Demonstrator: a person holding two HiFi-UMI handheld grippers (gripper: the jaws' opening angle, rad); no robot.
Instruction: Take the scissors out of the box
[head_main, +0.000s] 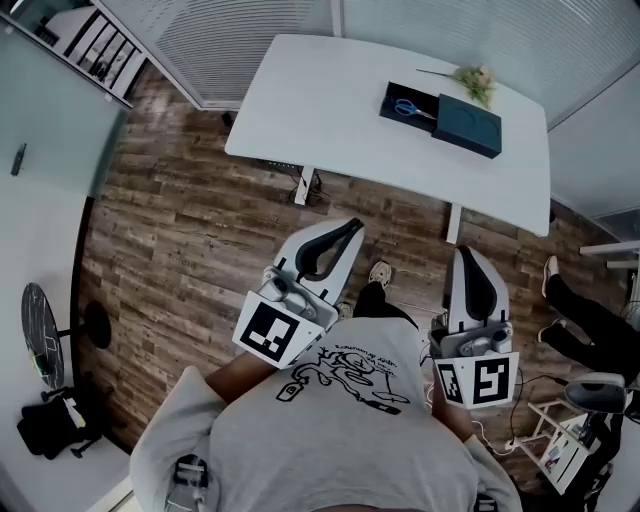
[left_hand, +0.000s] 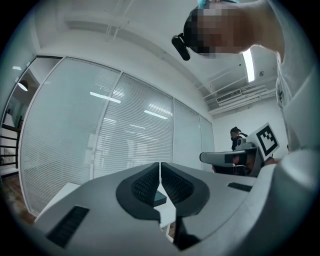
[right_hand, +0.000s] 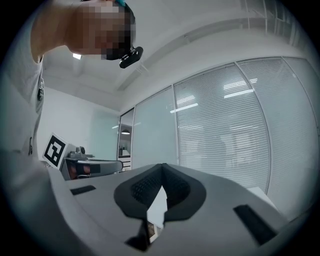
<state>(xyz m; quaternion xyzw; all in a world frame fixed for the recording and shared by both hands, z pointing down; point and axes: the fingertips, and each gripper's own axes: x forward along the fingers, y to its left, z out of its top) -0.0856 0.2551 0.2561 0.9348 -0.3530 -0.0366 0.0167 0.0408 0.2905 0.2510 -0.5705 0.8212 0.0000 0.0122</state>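
You've not started: scissors (head_main: 405, 107) lie in the box (head_main: 419, 97) on the table (head_main: 330, 110), left hand-held gripper (head_main: 350, 227) and right hand-held gripper (head_main: 465, 254) far off (jaws together, empty).

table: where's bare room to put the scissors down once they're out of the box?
Bare: left half of the table, from its left edge to the box; also the near strip in front of box and lid. Crowded: the far right part, where box with scissors, lid and flower sprig sit together.
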